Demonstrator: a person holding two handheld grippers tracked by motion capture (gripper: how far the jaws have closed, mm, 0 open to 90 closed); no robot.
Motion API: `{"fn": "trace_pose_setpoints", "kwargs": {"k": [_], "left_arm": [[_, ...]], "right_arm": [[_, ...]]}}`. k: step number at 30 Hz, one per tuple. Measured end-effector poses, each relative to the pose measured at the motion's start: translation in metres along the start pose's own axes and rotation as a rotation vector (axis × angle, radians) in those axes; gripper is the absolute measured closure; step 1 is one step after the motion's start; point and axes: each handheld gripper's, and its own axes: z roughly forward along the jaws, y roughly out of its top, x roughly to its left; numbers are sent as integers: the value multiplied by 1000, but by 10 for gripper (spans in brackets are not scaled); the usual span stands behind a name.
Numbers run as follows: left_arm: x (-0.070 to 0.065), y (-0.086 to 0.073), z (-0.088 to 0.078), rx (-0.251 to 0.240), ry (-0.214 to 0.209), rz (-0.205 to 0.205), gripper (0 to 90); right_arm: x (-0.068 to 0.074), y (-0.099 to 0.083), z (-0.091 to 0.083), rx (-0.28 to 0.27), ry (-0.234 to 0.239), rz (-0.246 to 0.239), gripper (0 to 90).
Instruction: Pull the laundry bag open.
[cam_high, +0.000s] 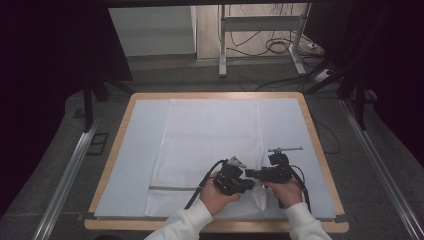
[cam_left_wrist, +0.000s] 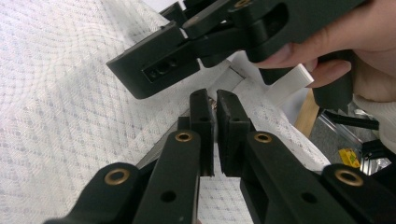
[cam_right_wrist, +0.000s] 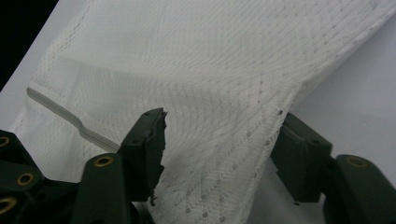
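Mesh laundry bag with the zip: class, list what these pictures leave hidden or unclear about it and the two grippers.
- High view: the hands and grippers cover the mesh bag near its zip.
- Left gripper view: the left gripper is shut; its jaws hide what they pinch.
- Right gripper view: the right gripper straddles mesh; pad contact unclear.

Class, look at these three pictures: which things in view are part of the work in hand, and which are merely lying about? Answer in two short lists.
In the work:
white mesh bag, spread on the table
its grey zipper
left gripper, shut at the zipper's end
right gripper, jaws either side of a raised fold of mesh

Lying about:
pale blue mat
wooden table
floor cables
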Motion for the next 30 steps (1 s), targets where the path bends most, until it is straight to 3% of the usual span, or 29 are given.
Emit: {"fn": "trace_pose_setpoints", "kwargs": {"k": [4,12,30], "left_arm": [[0,0,0,1,0,0,869],[1,-1,0,-1,5,-1,869],[12,-9,5,14,-26,-56,870]], "right_arm": [[0,1,4,45,39,-5,507],[1,2,3,66,70,-36,862],[-5,-1,-1,60,111,-58,880]]}}
